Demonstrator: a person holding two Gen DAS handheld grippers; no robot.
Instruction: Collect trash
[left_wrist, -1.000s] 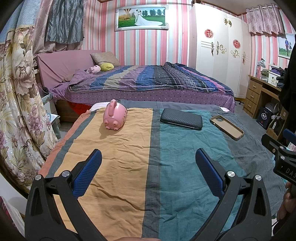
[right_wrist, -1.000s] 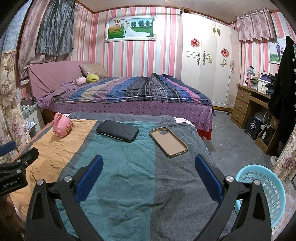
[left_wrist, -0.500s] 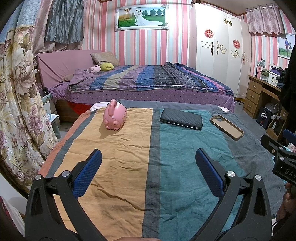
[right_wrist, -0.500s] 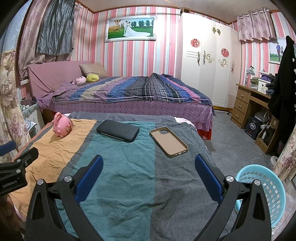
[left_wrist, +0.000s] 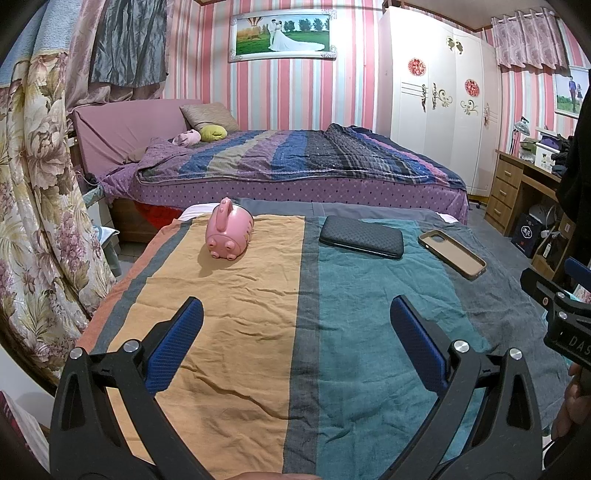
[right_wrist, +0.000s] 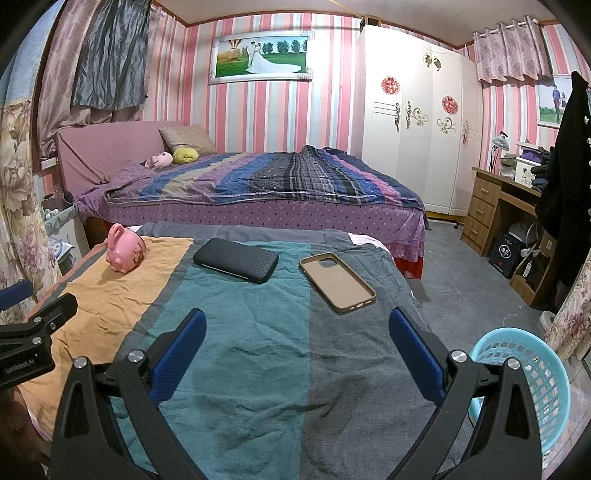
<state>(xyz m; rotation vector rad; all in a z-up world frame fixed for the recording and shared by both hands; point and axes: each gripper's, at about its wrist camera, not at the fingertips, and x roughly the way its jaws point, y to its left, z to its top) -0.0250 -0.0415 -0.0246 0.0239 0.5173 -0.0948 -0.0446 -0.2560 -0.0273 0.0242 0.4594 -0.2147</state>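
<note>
Blue-padded left hand-held gripper (left_wrist: 295, 321) and right hand-held gripper (right_wrist: 297, 328) are hovering wide open, empty, over striped cloth (left_wrist: 229, 325); pig (left_wrist: 229, 235), wallet (left_wrist: 361, 237), case (right_wrist: 337, 282) are lying ahead, basket (right_wrist: 532, 373) standing right.

You see a pink piggy bank (left_wrist: 229, 235), black textured wallet (left_wrist: 361, 237), tan phone case (right_wrist: 337, 282), light-blue basket (right_wrist: 532, 384), and orange-teal-grey striped cover (left_wrist: 258, 314).

A striped bedspread (right_wrist: 229, 354) in orange, teal and grey. Behind it stands a purple bed (right_wrist: 258, 184); right of that bed, a white wardrobe (right_wrist: 417, 122) and wooden desk (right_wrist: 495, 206).
</note>
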